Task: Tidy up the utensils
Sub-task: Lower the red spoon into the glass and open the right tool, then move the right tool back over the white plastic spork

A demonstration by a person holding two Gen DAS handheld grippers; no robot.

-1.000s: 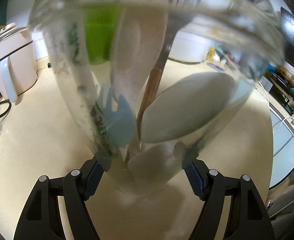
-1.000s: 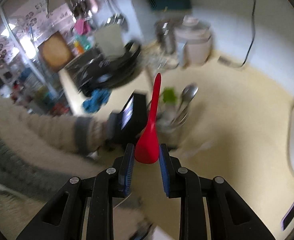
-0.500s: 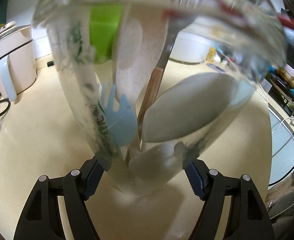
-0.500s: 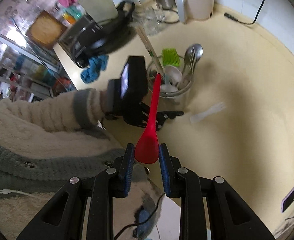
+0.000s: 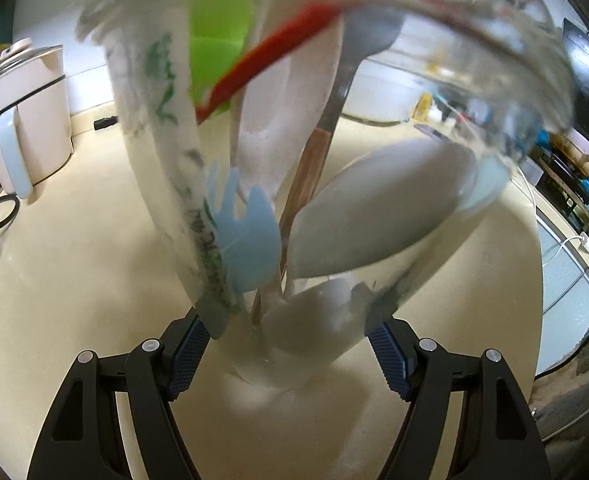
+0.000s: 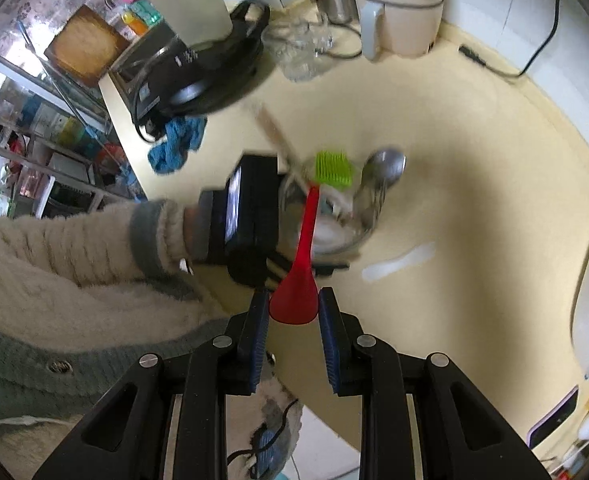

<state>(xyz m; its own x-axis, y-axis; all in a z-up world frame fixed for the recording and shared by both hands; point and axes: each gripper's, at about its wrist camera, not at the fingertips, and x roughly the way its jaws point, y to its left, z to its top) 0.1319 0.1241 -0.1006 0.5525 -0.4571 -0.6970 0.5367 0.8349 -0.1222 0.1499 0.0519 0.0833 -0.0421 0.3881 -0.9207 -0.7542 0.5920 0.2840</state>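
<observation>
A clear glass jar (image 5: 434, 240) stands on the cream counter, and my left gripper (image 5: 290, 344) is shut on its base. Inside it are a green silicone brush (image 5: 218, 40), a pale blue fork (image 5: 246, 236), a white spoon (image 5: 374, 220) and a wooden-handled metal utensil (image 5: 310, 176). My right gripper (image 6: 293, 320) is shut on the blade of a red spoon (image 6: 296, 296). Its handle reaches over the jar (image 6: 334, 236) and shows as a red handle (image 5: 270, 60) inside the rim. A white plastic fork (image 6: 398, 262) lies on the counter to the jar's right.
A person's fuzzy sleeve (image 6: 74, 248) holds the left gripper's body (image 6: 250, 216). A cream kettle (image 6: 398, 8), glass cups (image 6: 298, 52), a black appliance (image 6: 198, 68) and a blue cloth (image 6: 176, 140) are at the back. A phone (image 6: 550, 416) lies at the right edge.
My right gripper has carried the red spoon toward the jar and tipped downward; the red handle now shows inside the jar's rim. The left gripper and jar stay put.
</observation>
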